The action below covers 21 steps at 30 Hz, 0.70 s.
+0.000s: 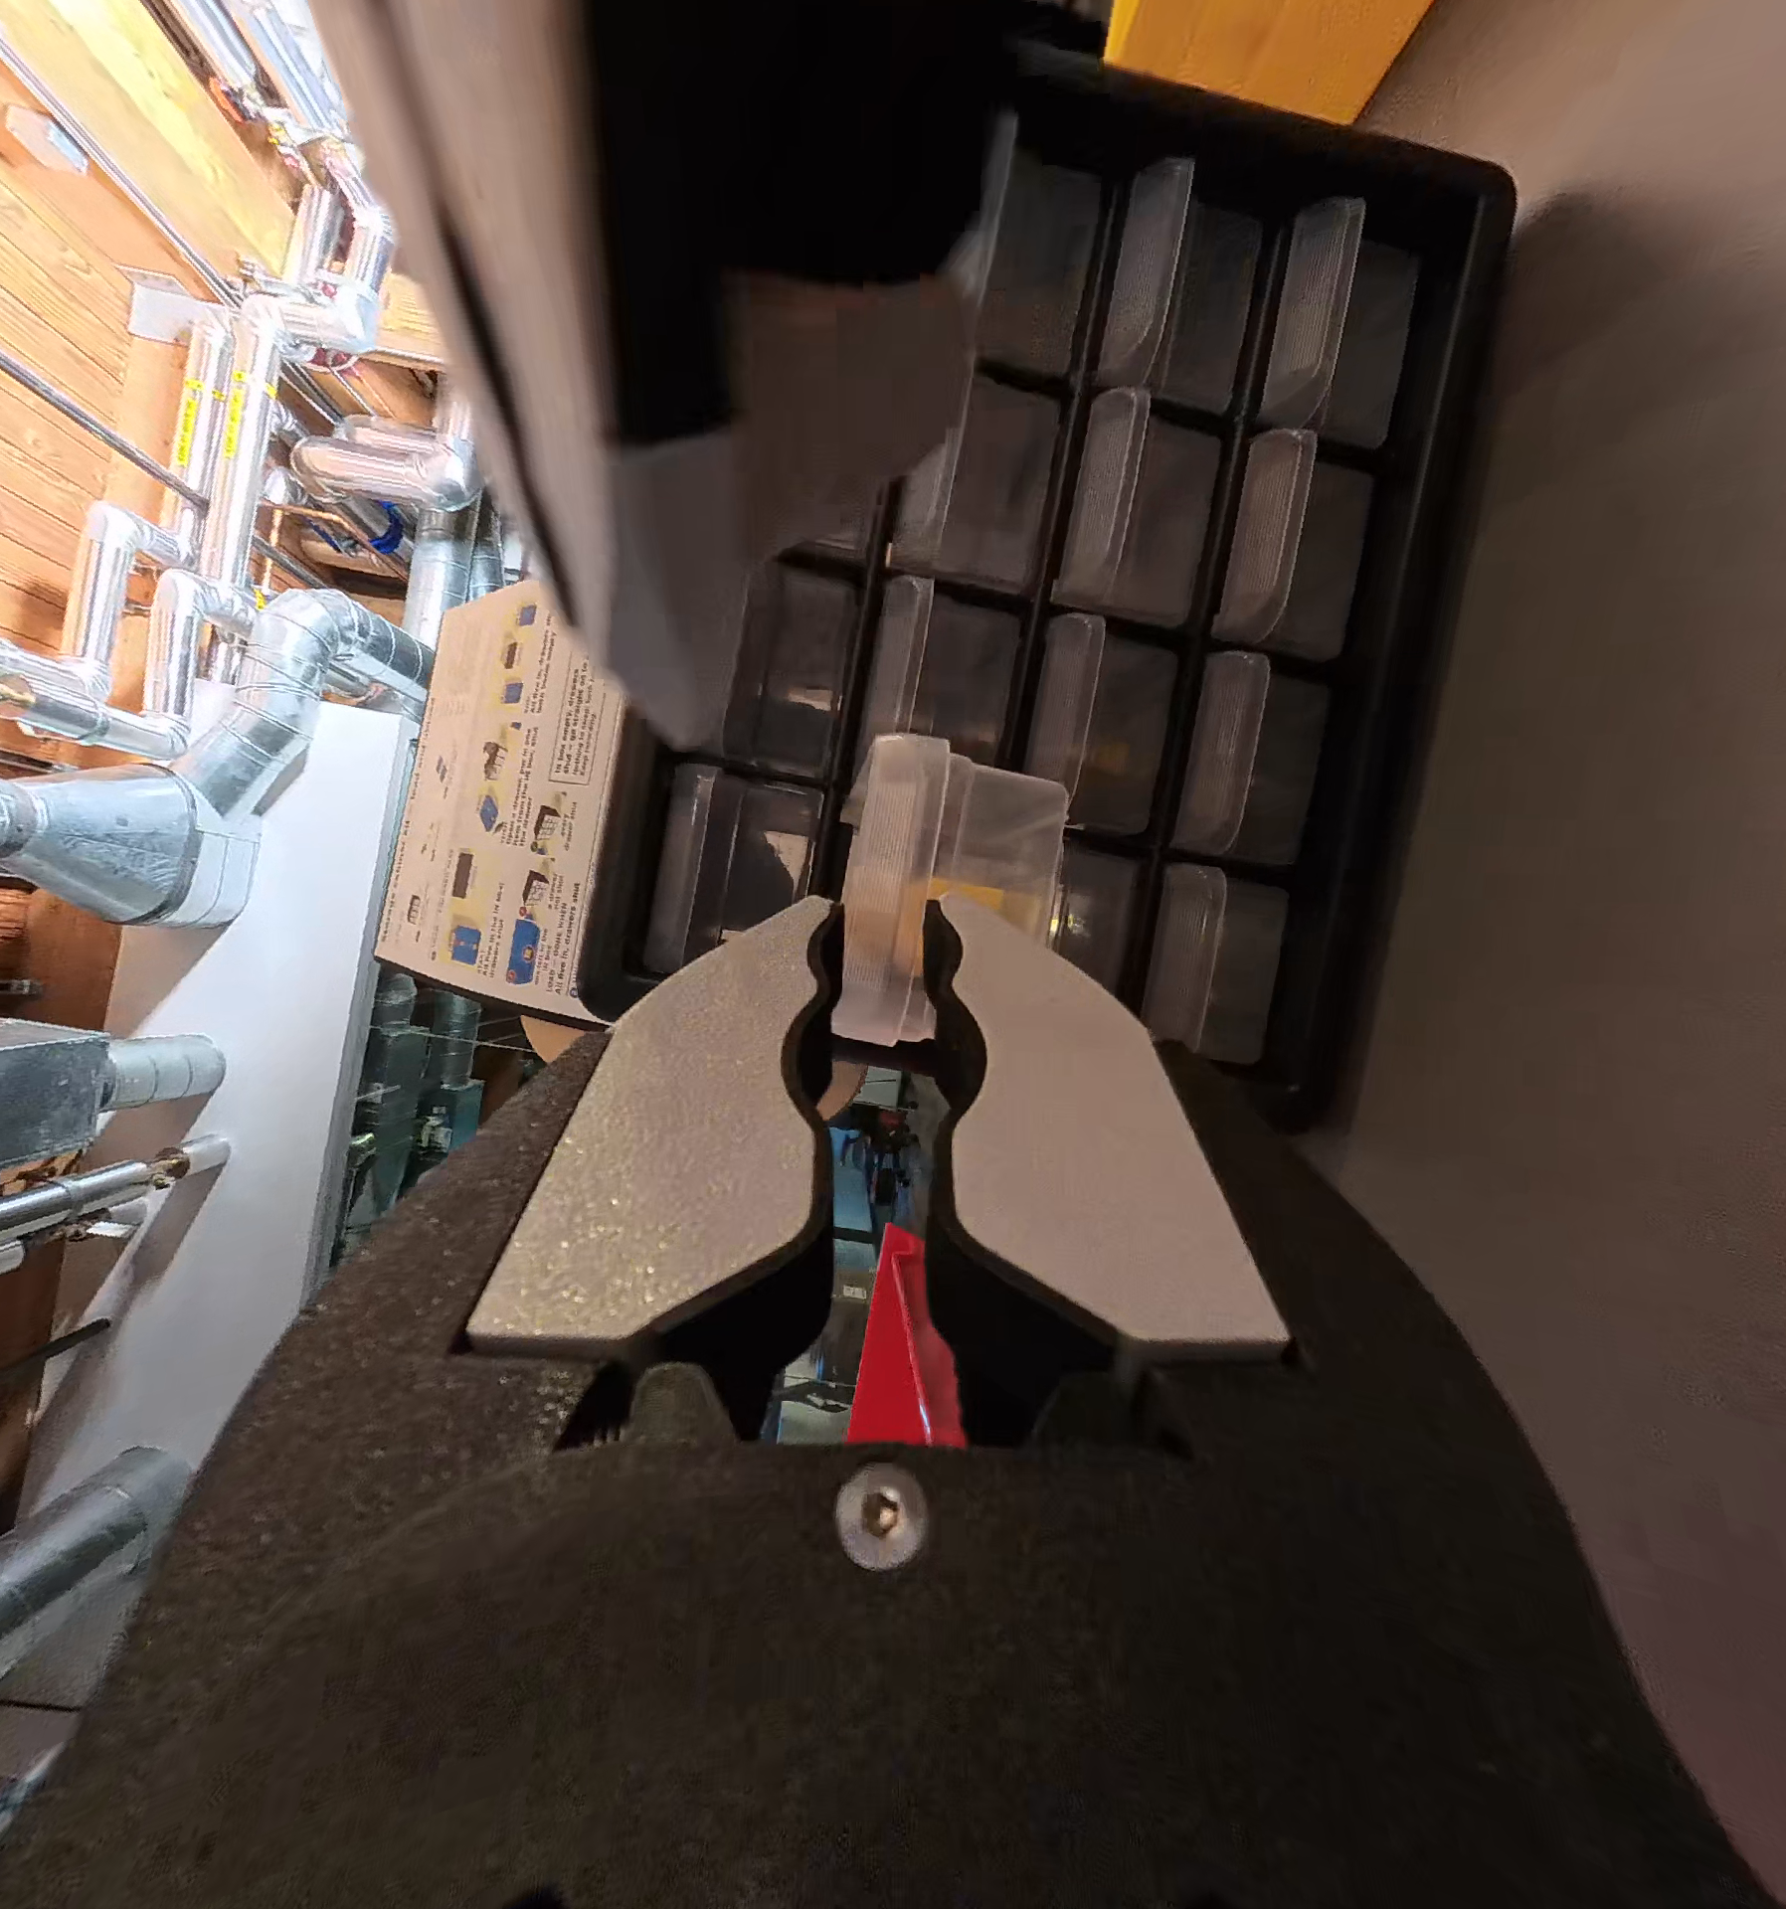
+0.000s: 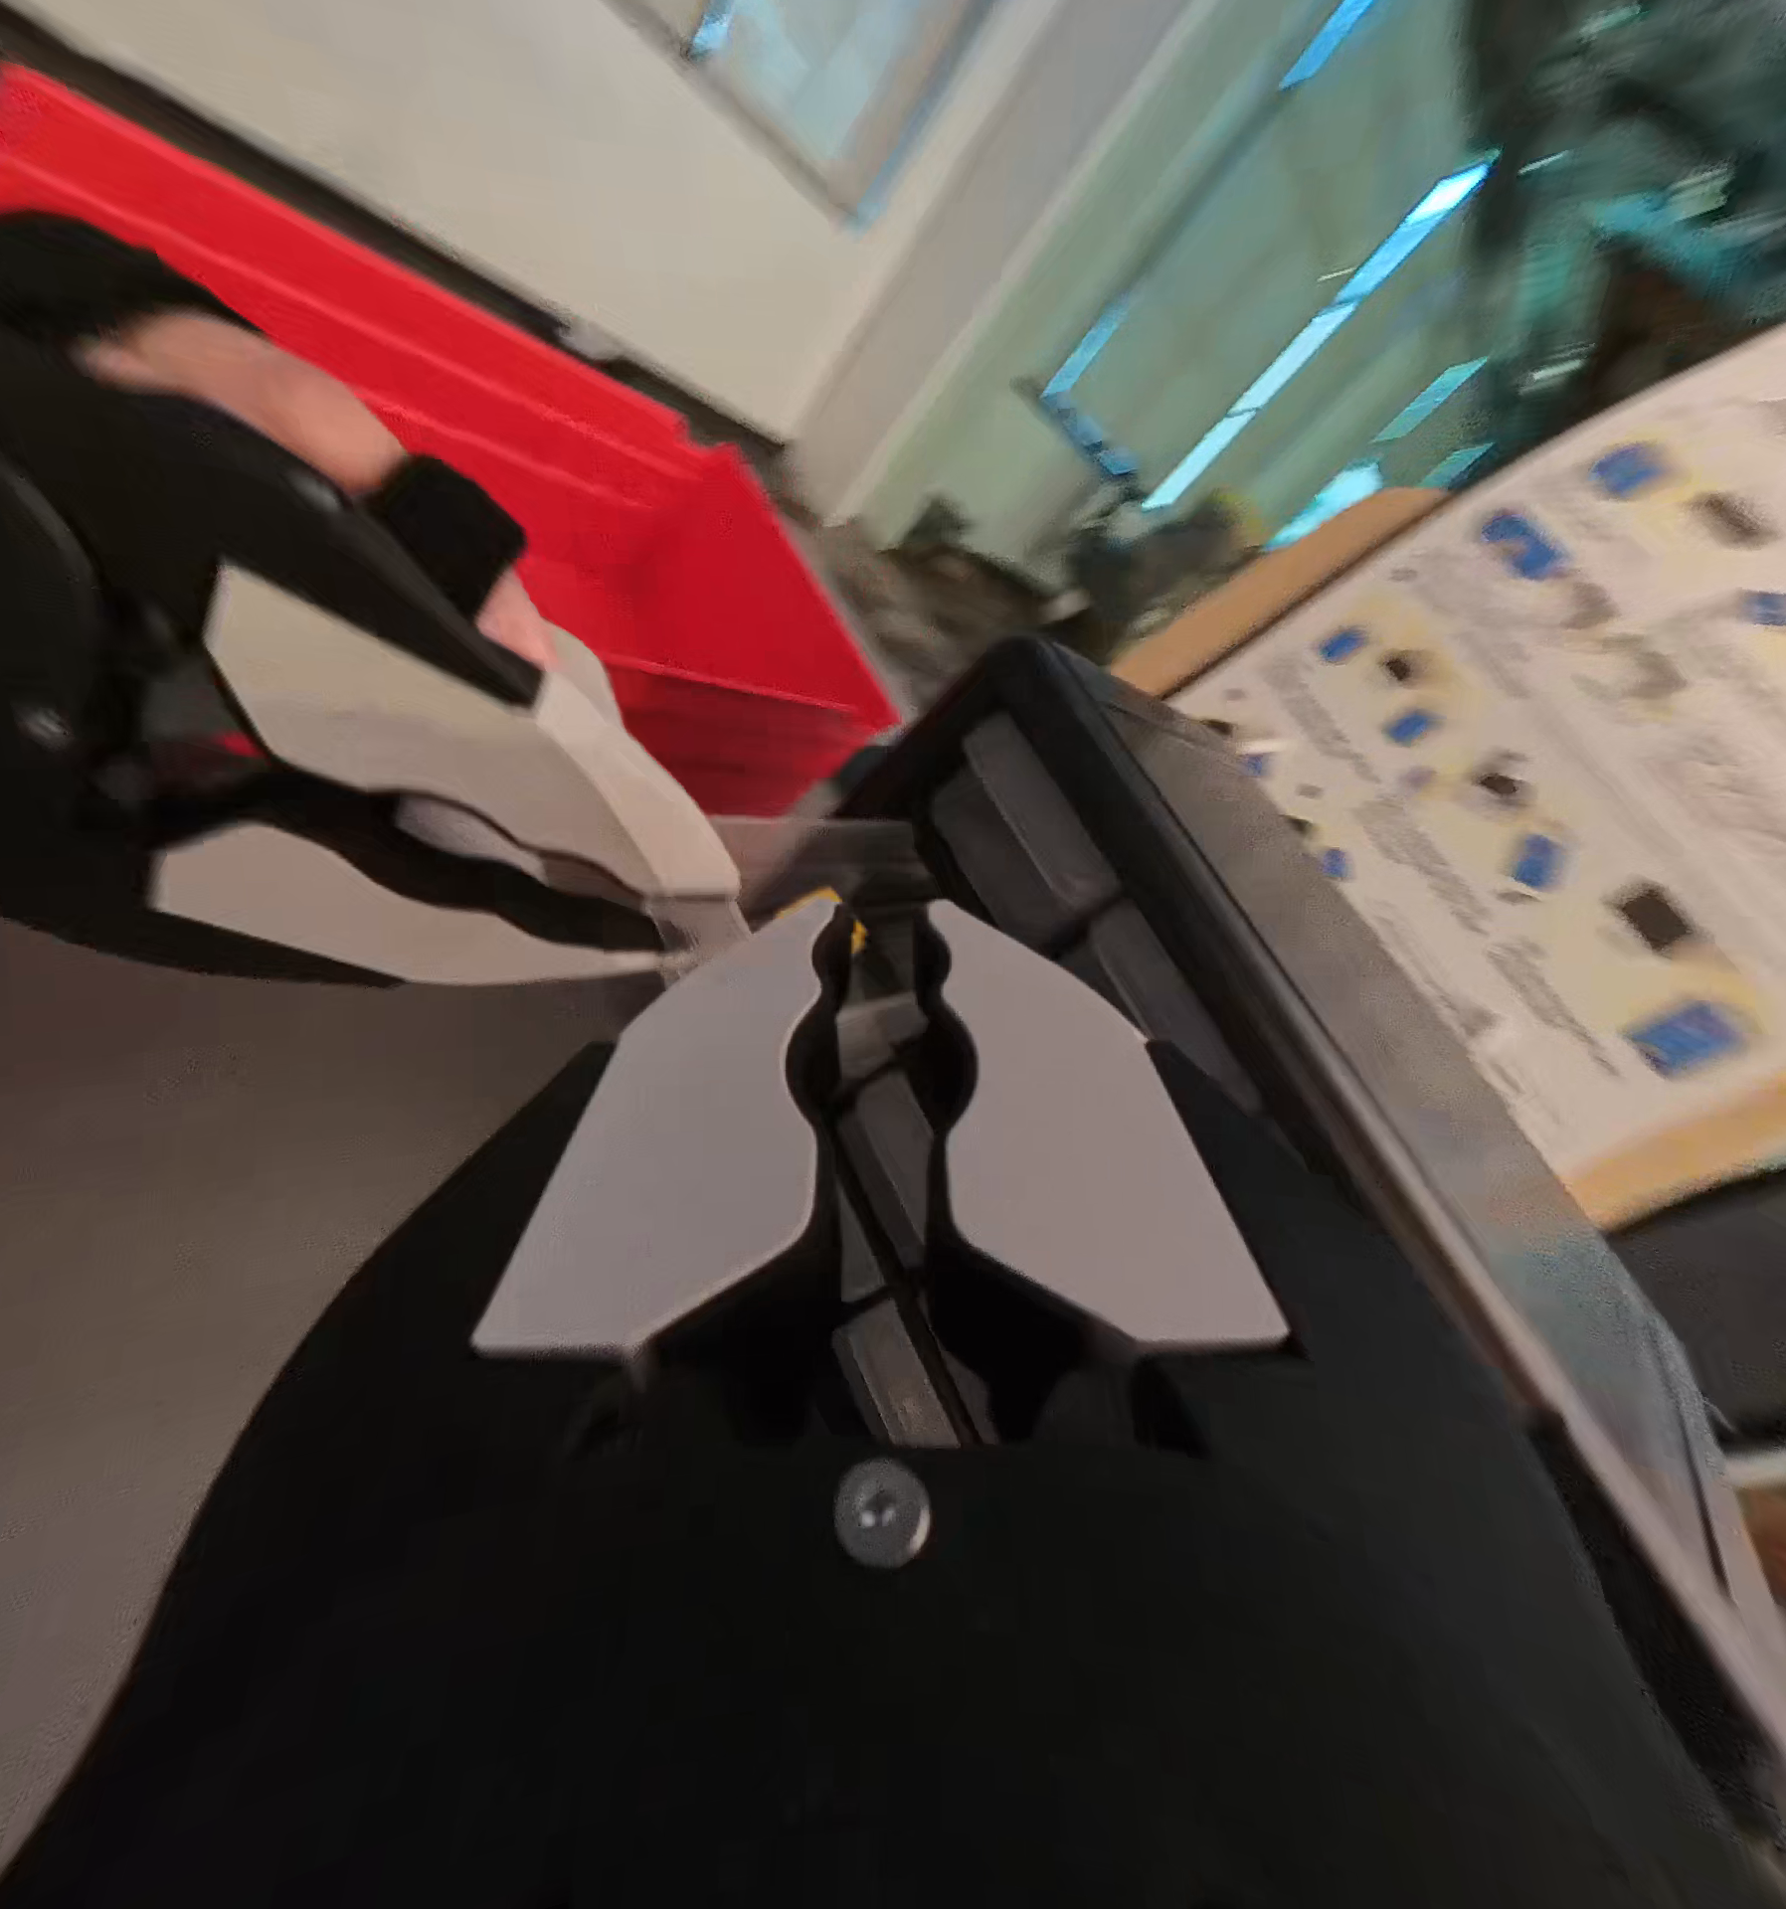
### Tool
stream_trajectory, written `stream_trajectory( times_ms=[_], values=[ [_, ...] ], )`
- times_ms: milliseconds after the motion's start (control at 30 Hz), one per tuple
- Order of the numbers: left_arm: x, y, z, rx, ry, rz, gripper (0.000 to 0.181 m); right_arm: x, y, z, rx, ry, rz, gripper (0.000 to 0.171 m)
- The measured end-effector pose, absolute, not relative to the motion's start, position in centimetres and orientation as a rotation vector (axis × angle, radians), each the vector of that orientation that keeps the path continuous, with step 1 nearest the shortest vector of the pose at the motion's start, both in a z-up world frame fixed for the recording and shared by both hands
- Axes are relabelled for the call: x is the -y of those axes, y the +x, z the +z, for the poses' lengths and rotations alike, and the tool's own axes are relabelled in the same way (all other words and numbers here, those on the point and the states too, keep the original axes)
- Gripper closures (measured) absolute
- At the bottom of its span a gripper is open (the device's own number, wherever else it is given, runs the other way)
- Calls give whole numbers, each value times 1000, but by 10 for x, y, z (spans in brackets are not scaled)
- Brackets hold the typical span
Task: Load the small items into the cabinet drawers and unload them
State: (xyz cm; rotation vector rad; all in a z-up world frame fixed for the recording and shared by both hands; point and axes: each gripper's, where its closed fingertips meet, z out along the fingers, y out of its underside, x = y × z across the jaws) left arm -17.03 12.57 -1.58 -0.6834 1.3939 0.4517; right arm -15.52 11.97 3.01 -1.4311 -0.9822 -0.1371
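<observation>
Two grippers work at a black plastic cabinet (image 1: 1405, 661) with a grid of small clear drawers, which stands on a grey worktop (image 1: 1643, 930). In the left wrist view the left gripper (image 1: 884, 935) pinches the front handle of one clear plastic drawer (image 1: 956, 837), which is drawn partway out of its slot in the row nearest the camera. Something yellow (image 1: 982, 894) shows through the drawer's clear wall at about 3 o'clock from the grey fingers (image 1: 703, 1116). The right gripper (image 1: 848, 382) hangs blurred at 12 o'clock, above that drawer and in front of the cabinet's face. In the right wrist view, which is smeared, the right gripper's (image 2: 884, 930) fingers stand close together at the cabinet's edge with a speck of yellow between the tips; whether they hold it I cannot tell. A printed cardboard sheet (image 2: 1550, 744) lies at 2 o'clock and a red bin (image 2: 517, 465) at 10 o'clock.
</observation>
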Motion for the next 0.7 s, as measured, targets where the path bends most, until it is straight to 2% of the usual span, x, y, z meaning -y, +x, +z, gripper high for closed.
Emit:
stream_trajectory(
  times_ms=[133,367,700],
  values=[
    [-120,-172,-15,-1408,-619,495,169,-139,-174,41,1321,-1565,-103,151],
    [-116,-173,-14,-1416,-596,491,169,-151,-182,-1,1852,-1874,-136,150],
    [-116,-173,-16,-1422,-584,477,169,-164,-172,-32,2022,-1991,-407,148]
  ],
)
